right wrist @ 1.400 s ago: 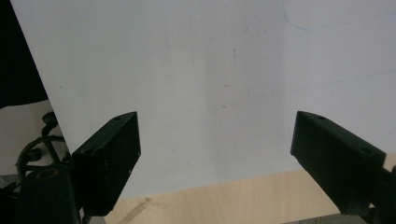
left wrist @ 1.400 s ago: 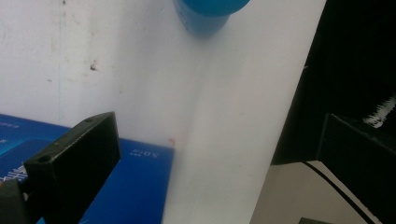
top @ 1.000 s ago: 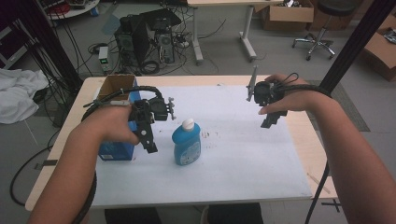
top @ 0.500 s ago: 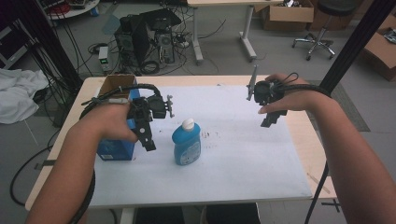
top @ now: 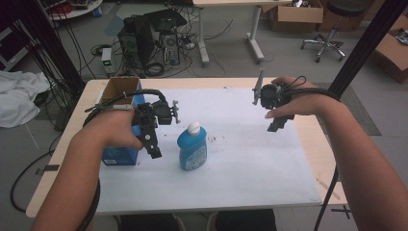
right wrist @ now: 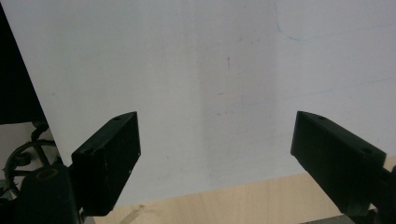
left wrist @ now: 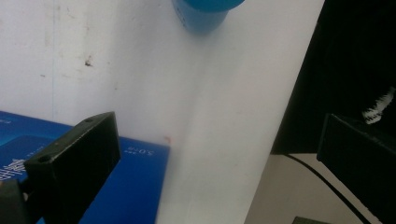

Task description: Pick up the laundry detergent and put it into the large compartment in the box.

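Blue bottle (top: 192,147) with the white cap stands upright on the white sheet (top: 240,159), just to the right of the left gripper (top: 153,149) and untouched by it. That gripper hangs over the edge of the blue box (top: 118,155), jaws spread wide with nothing between them. The right gripper (top: 278,126) hovers well away at the sheet's far right, spread too and empty. By my reckoning nothing is gripped yet; reaching and grasping the bottle are both left.
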The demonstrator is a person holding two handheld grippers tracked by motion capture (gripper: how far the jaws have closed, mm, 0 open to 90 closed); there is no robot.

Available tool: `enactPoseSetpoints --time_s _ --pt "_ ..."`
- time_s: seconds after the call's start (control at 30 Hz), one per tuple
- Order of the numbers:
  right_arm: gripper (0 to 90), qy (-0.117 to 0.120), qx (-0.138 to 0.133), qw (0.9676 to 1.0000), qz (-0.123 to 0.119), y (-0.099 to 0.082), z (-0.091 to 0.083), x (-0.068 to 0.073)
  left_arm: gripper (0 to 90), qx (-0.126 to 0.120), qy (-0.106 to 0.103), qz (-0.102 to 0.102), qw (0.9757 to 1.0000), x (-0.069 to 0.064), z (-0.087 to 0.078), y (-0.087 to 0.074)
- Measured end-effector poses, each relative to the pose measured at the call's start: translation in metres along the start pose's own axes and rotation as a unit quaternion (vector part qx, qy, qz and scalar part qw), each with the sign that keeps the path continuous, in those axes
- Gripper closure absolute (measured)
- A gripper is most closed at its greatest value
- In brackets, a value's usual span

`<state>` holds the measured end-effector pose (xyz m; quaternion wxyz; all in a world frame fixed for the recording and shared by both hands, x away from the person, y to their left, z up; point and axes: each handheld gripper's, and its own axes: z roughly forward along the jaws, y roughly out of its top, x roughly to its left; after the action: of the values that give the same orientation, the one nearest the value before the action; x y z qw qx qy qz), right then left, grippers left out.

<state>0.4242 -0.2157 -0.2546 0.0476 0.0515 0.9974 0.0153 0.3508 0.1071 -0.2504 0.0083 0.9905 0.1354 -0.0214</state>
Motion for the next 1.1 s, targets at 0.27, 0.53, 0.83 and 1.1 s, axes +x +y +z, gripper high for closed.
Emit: enactPoseSetpoints --time_s 0.27,0.53,0.83,1.1 --pt "15.9 -0.003 -0.004 1.0 -0.008 -0.001 0.001 0.005 0.1 -0.022 -0.021 -0.035 0.9989 -0.006 0.001 0.0" --pt "15.9 -0.004 -0.008 0.9998 -0.019 -0.004 0.004 0.008 0.1 0.002 -0.019 -0.046 0.9988 -0.013 0.004 0.014" --pt "15.9 -0.008 -0.011 0.9995 -0.028 -0.001 0.008 0.011 0.1 -0.009 -0.024 -0.072 0.9971 -0.015 -0.006 0.026" --pt "15.9 -0.01 -0.016 0.9995 -0.026 -0.001 0.01 0.01 0.1 -0.008 -0.016 -0.084 0.9963 -0.014 -0.01 0.039"
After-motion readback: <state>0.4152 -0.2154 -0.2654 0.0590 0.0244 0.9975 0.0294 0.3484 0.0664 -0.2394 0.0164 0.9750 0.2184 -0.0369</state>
